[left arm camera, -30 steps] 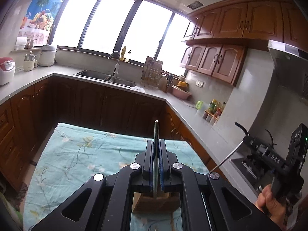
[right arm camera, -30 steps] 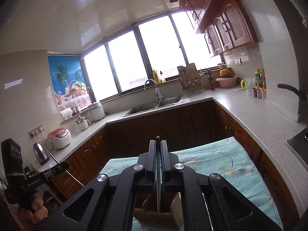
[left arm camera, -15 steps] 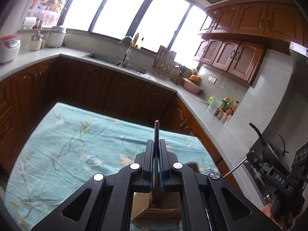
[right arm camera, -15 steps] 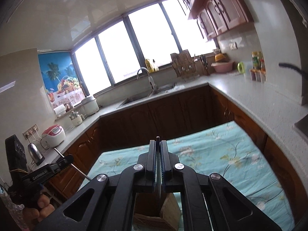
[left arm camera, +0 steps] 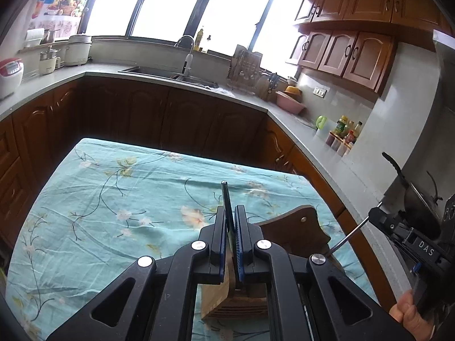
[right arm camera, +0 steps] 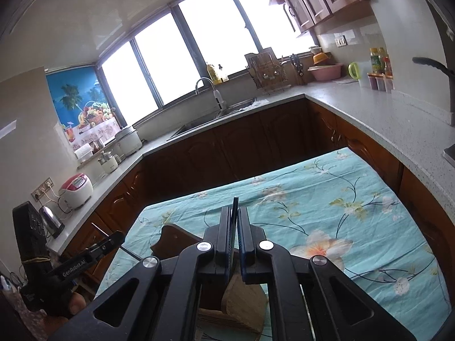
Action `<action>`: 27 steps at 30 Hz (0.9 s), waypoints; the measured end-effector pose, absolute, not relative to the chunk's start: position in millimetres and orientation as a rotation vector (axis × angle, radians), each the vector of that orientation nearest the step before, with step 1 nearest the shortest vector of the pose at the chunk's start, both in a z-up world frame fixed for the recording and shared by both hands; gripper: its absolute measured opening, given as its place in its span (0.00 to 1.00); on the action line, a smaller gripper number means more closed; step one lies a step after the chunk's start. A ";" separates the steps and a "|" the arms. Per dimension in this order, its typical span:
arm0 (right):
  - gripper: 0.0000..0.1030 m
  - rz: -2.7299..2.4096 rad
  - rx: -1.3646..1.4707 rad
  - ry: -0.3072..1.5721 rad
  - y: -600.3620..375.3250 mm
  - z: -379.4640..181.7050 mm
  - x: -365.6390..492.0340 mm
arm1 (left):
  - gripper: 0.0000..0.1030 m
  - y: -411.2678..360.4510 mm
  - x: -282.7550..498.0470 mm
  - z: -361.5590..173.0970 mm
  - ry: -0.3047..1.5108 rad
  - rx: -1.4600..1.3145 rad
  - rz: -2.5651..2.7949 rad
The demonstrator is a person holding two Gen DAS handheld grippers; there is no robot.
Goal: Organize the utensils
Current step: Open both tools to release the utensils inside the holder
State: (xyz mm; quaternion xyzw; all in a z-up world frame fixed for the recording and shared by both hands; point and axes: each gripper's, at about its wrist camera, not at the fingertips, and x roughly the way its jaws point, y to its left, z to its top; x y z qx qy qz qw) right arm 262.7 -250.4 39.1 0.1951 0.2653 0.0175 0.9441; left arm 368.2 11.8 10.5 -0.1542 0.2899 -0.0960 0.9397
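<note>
Kitchen cabinets ring your worktop [left arm camera: 119, 187] under its teal floral cloth. Left view: left gripper [left arm camera: 231, 228] jaws pinch a thin, stiff, slippery steel utensil [left arm camera: 226, 199] above the wooden slotted block [left arm camera: 236, 298]; grip low. Right view: right gripper [right arm camera: 235, 231] jaws likewise clamp a slim dark utensil [right arm camera: 235, 209].

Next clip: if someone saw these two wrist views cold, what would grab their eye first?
Each view is dominated by black gripper fingers clamped on a thin utensil handle: the left gripper and the right gripper. Just under both sits a wooden utensil block on the turquoise floral tablecloth, which fills the middle ground. Behind, bright windows glare above the sink counter.
</note>
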 end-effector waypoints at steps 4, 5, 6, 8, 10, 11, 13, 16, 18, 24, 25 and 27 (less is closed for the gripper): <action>0.09 0.043 0.405 0.554 -250.2 36.1 263.5 | 0.04 12.4 370.1 10.2 0.604 -0.311 -0.197; 0.09 0.046 0.407 0.559 -249.9 35.0 264.1 | 0.05 12.6 369.8 9.8 0.605 -0.311 -0.198; 0.09 0.047 0.410 0.560 -250.4 34.1 264.7 | 0.05 12.8 370.1 10.0 0.606 -0.312 -0.198; 0.09 0.051 0.409 0.564 -249.3 32.9 264.5 | 0.05 12.9 370.4 10.4 0.610 -0.311 -0.199; 0.09 0.050 0.408 0.566 -248.8 31.8 264.3 | 0.13 14.1 368.4 8.6 0.613 -0.315 -0.203; 0.10 0.054 0.413 0.570 -248.8 31.5 264.2 | 0.17 14.9 367.7 8.4 0.614 -0.317 -0.206; 0.13 0.058 0.420 0.572 -249.7 31.3 264.0 | 0.28 16.1 364.0 9.8 0.603 -0.315 -0.200; 0.40 0.060 0.431 0.569 -251.9 32.2 261.2 | 0.30 16.2 358.8 8.8 0.598 -0.308 -0.205; 0.47 0.064 0.435 0.564 -252.2 32.3 258.7 | 0.34 17.1 356.0 8.6 0.599 -0.311 -0.210; 0.55 0.065 0.449 0.565 -252.5 33.2 252.9 | 0.55 25.7 343.0 10.1 0.591 -0.323 -0.200; 0.62 0.065 0.451 0.563 -252.2 33.5 250.9 | 0.57 27.3 339.7 10.1 0.589 -0.325 -0.199; 0.68 0.072 0.457 0.557 -252.3 34.8 245.3 | 0.63 32.7 330.3 10.1 0.585 -0.334 -0.195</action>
